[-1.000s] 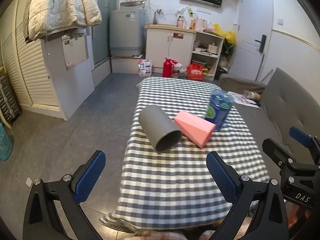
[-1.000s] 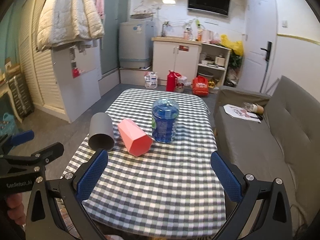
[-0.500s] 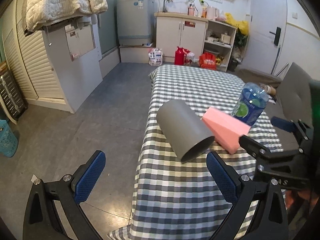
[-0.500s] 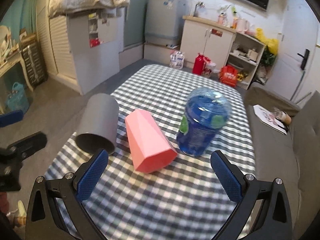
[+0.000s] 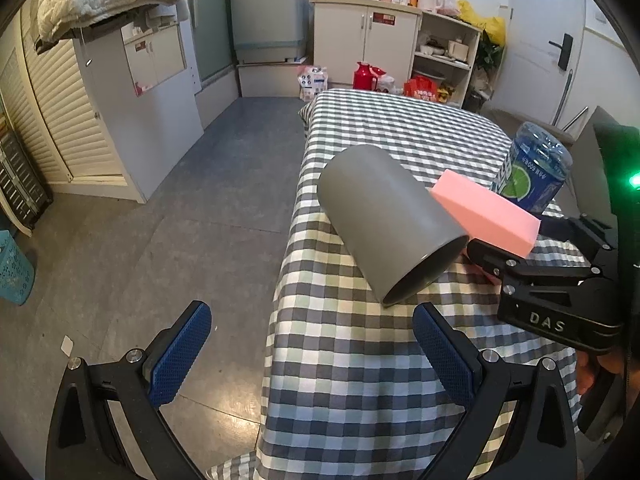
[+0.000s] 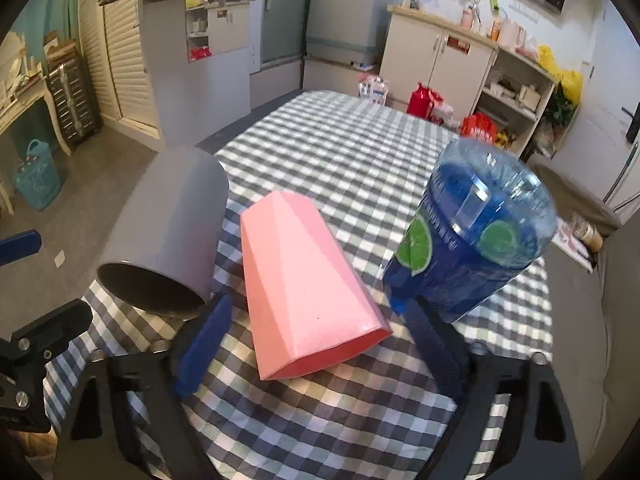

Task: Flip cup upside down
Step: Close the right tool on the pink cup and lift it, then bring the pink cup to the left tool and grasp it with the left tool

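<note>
My right gripper (image 6: pixel 312 344) had its jaws apart, one on each side of the pink cup's (image 6: pixel 304 284) open end, not yet pinching it. My left gripper (image 5: pixel 312 356) hung spread wide near the grey cup (image 5: pixel 384 220). Both cups lay sideways on the checked tablecloth (image 6: pixel 352 144), a blue bottle (image 6: pixel 472 240) just beside them.

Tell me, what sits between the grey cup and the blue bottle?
A pink cup, lying on its side between the grey cup and the blue bottle; the right wrist view shows it best.
</note>
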`<act>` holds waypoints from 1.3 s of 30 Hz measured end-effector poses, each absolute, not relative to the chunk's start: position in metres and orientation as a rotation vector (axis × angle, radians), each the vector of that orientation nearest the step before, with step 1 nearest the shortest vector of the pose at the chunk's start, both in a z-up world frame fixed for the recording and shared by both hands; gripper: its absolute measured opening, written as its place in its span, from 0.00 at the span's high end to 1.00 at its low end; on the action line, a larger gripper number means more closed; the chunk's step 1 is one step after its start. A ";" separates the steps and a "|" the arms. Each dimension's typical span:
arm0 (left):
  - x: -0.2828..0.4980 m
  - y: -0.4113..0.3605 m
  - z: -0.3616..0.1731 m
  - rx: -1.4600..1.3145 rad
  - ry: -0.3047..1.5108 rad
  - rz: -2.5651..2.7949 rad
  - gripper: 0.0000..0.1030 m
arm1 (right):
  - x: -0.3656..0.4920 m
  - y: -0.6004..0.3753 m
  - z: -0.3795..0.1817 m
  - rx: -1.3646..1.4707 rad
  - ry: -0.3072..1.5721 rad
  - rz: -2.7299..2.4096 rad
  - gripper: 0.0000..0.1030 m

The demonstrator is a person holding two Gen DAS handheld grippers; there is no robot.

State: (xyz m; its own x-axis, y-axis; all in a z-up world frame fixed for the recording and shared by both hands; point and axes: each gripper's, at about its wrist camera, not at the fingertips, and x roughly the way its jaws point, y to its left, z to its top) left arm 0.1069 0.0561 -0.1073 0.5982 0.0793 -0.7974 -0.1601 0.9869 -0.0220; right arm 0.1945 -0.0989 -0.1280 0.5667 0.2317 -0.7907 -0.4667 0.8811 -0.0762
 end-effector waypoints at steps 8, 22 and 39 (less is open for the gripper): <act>0.100 0.055 -0.102 -0.100 0.917 0.135 0.00 | 0.176 -0.114 -0.125 -0.228 0.918 0.380 0.28; 0.055 0.052 -0.077 -0.133 0.879 0.098 0.00 | 0.069 -0.129 -0.112 -0.134 1.008 0.196 0.30; 0.036 0.035 -0.052 -0.142 0.881 0.080 0.00 | 0.042 -0.154 -0.071 -0.098 0.963 0.230 0.18</act>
